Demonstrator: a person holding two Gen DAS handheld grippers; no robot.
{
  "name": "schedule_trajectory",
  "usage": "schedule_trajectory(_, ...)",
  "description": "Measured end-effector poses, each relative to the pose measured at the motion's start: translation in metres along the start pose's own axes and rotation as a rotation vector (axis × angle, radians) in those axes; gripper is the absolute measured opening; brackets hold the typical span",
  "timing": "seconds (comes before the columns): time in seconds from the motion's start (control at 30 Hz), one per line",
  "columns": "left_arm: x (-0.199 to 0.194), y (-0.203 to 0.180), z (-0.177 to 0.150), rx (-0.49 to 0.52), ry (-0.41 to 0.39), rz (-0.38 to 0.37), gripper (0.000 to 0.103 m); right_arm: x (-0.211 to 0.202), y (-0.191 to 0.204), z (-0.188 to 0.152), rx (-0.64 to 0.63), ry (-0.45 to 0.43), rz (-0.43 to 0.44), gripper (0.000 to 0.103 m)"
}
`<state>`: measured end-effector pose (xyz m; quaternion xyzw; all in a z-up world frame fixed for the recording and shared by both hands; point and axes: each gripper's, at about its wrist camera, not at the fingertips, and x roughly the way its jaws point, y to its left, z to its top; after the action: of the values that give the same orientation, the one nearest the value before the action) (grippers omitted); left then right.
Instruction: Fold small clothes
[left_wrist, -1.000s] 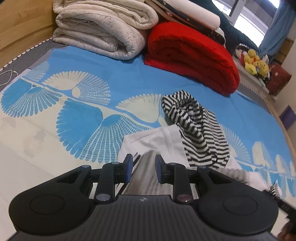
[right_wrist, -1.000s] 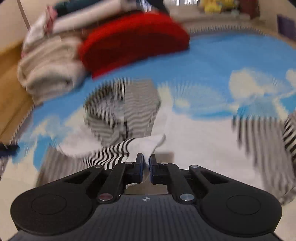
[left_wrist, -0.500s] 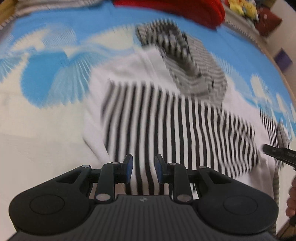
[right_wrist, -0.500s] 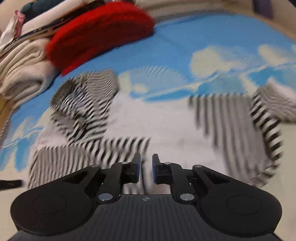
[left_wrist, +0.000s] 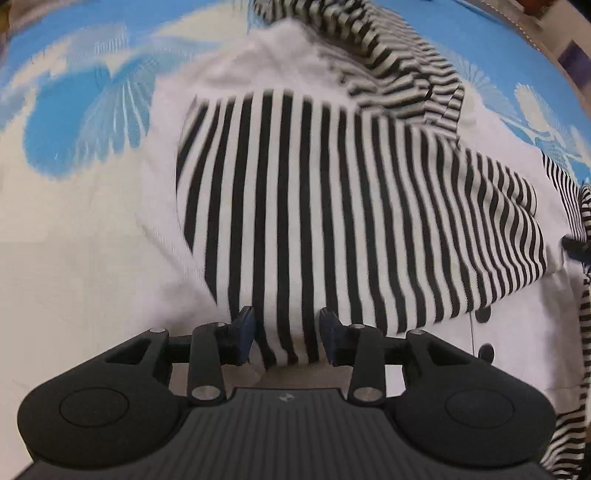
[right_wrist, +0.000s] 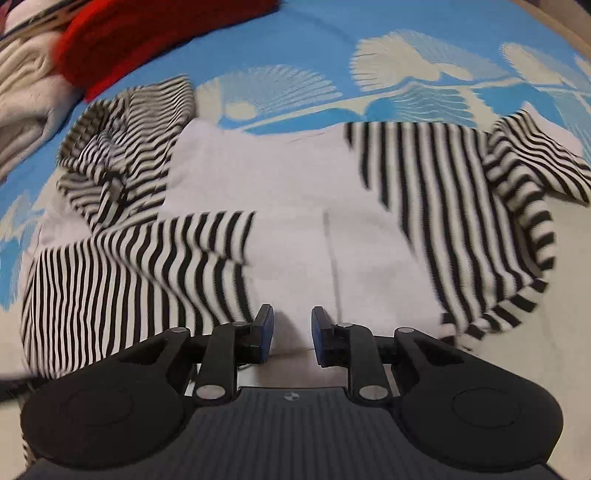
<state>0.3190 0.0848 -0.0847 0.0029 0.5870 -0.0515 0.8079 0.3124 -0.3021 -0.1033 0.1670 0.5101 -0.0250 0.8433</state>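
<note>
A small white garment with black-and-white striped panels and sleeves (left_wrist: 332, 206) lies spread on the blue patterned bedspread (left_wrist: 85, 118). It also shows in the right wrist view (right_wrist: 295, 206). My left gripper (left_wrist: 287, 334) is open, low over the striped panel's near edge, with striped cloth between the jaws. My right gripper (right_wrist: 292, 332) is open above the white middle near the hem, holding nothing. One striped sleeve (right_wrist: 122, 155) is bunched at the left and another (right_wrist: 524, 173) at the right.
A red folded blanket (right_wrist: 147, 40) and a cream folded blanket (right_wrist: 26, 96) lie at the far left of the bed. The bedspread (right_wrist: 424, 66) extends beyond the garment. The other gripper's tip (left_wrist: 576, 247) shows at the right edge.
Both grippers have moved down close over the garment. The right gripper, shut a second ago, has opened. The garment now lies spread flat.
</note>
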Motion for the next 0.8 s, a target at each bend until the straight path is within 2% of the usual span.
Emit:
schedule_trajectory(0.1,-0.035,-0.008,0.012,0.010,-0.117,-0.016,0.043,-0.024,-0.011,0.012,0.005,-0.087,0.013,0.023)
schedule_trajectory(0.17,-0.055,-0.016,0.020,0.004,-0.179,-0.039,0.047,-0.039,-0.022,0.023,0.009,-0.163,0.008,0.023)
schedule_trajectory(0.3,-0.081,-0.034,0.030,0.009,-0.254,-0.077,0.050,-0.054,-0.060,0.045,0.057,-0.264,-0.034,0.023)
schedule_trajectory(0.43,-0.080,-0.047,0.033,0.017,-0.253,-0.082,0.050,-0.056,-0.110,0.067,0.130,-0.320,-0.107,0.023)
schedule_trajectory(0.5,-0.076,-0.048,0.034,0.009,-0.244,-0.074,0.050,-0.050,-0.132,0.078,0.161,-0.316,-0.124,0.023)
schedule_trajectory(0.63,-0.070,-0.041,0.039,-0.004,-0.236,-0.056,0.050,-0.039,-0.159,0.096,0.223,-0.303,-0.099,0.023)
schedule_trajectory(0.8,-0.069,-0.035,0.042,-0.024,-0.232,-0.048,0.050,-0.013,-0.166,0.106,0.265,-0.268,-0.054,0.023)
